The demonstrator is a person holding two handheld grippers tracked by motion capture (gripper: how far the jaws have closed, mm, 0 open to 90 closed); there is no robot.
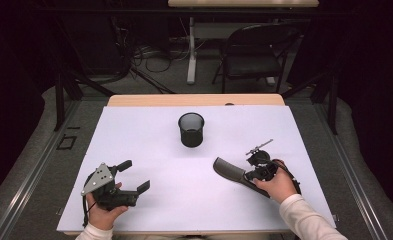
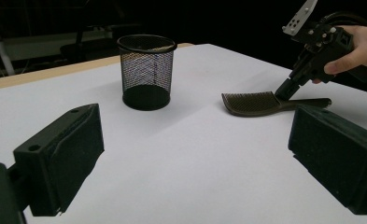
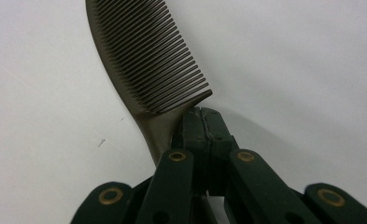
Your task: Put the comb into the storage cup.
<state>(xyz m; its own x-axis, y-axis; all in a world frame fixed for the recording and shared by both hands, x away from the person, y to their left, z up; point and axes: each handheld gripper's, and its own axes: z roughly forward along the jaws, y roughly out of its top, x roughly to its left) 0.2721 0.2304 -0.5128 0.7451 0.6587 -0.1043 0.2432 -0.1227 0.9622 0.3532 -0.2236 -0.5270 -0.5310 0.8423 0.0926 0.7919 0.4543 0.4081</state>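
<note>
The left hand-held gripper (image 1: 135,176) rests on the white desk (image 1: 149,140), jaws wide apart; a mesh cup (image 1: 191,129) stands mid-desk; the right hand-held gripper (image 3: 201,126) is clamped on the comb (image 3: 146,65), which lies flat at the right.

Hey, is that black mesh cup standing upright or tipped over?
Upright. The mesh cup stands on its solid base on the white table, open rim up.

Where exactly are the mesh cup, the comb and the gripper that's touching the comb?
mesh cup (image 1: 191,131), high view, on its outer mesh wall.
comb (image 3: 148,56), right gripper view, on the middle of its teeth.
right gripper (image 2: 284,90), left gripper view, at its jaw tips, closed beside the comb's handle.
</note>
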